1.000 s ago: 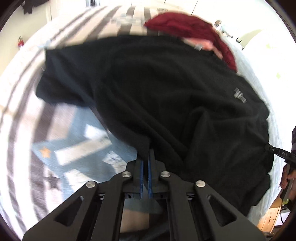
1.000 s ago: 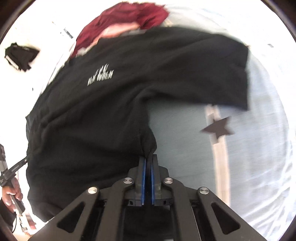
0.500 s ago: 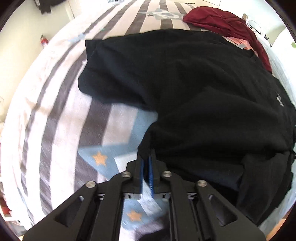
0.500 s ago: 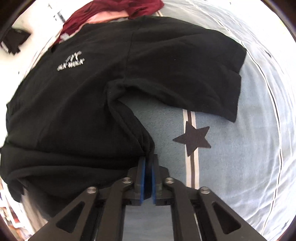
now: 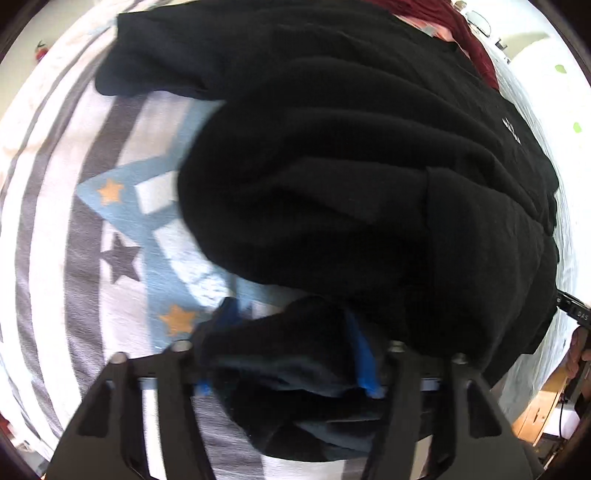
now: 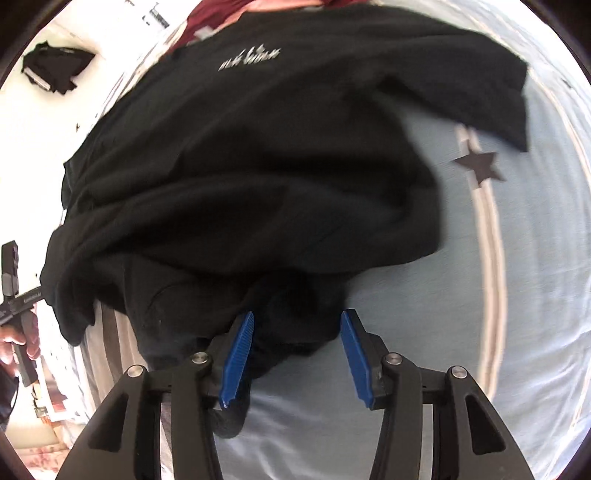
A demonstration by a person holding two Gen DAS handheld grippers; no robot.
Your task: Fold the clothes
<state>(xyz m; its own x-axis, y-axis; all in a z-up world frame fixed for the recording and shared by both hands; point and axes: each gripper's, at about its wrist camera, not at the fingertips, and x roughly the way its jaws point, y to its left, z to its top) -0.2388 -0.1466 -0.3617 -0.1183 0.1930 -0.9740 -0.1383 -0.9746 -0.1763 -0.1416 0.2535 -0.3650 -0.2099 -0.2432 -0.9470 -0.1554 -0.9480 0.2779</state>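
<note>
Right gripper [image 6: 297, 352] jaws spread, have just been opening; a bunched fold of the black T-shirt [image 6: 258, 166] sits loose between the blue pads [image 6: 236, 360], unpinched. Left gripper [image 5: 288, 354] jaws parted too, having opened a moment ago, shirt hem heaped between its pads (blurry, contact unclear). Shirt spreads toward 12 o'clock over the striped star-print bedspread [image 5: 122, 229]; white chest lettering [image 6: 249, 59] at 12, one sleeve at 2 o'clock. Red garment [image 5: 469, 29] beyond the collar.
</note>
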